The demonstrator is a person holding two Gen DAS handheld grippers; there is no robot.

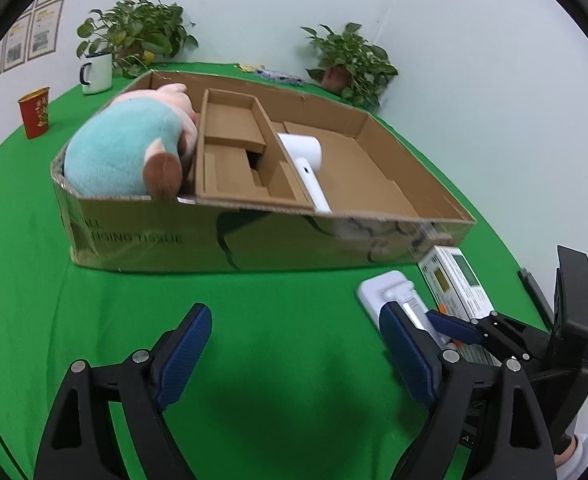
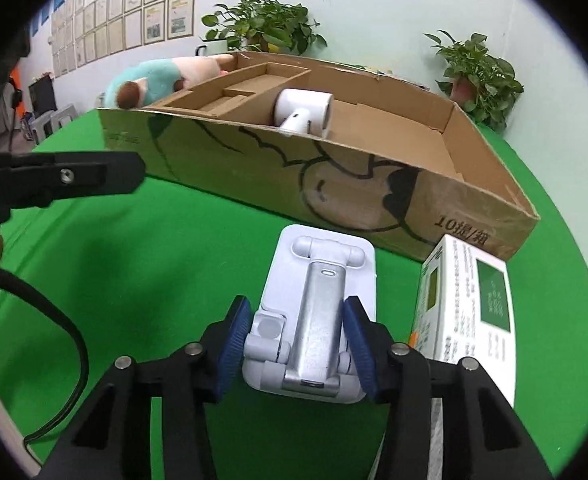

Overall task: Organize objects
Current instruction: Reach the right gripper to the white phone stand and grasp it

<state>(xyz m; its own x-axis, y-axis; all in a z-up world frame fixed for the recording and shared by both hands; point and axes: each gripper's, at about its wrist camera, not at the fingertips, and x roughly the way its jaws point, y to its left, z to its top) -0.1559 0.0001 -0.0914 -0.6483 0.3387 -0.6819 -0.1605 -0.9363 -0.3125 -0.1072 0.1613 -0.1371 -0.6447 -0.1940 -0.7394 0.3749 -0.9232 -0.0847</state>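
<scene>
A: Where's the white phone stand (image 2: 313, 320) at?

B: Flat on the green table (image 2: 154, 280), just in front of the cardboard box (image 2: 333, 184), near its right end. Right beside a white and green carton (image 2: 469, 312).

A: And the right tool (image 2: 295, 340)?

B: Down around the stand's near end, blue pads (image 2: 234, 340) against both sides of it. Looks clamped on, stand not lifted off the table.

A: Left tool (image 1: 297, 356)?

B: Wide open, nothing between the pads, hanging over bare green in front of the box's middle.

A: Anything in the box already?

B: Yep. Plush toy (image 1: 130, 148) stuffed in the left end, white hair dryer (image 1: 305, 156) lying in the wide right section, cardboard insert (image 1: 246, 152) in between.

A: Behind the box?

B: White mug (image 1: 98, 72), red paper cup (image 1: 34, 112) off to the left, two potted plants (image 1: 353, 60) along the wall.
</scene>
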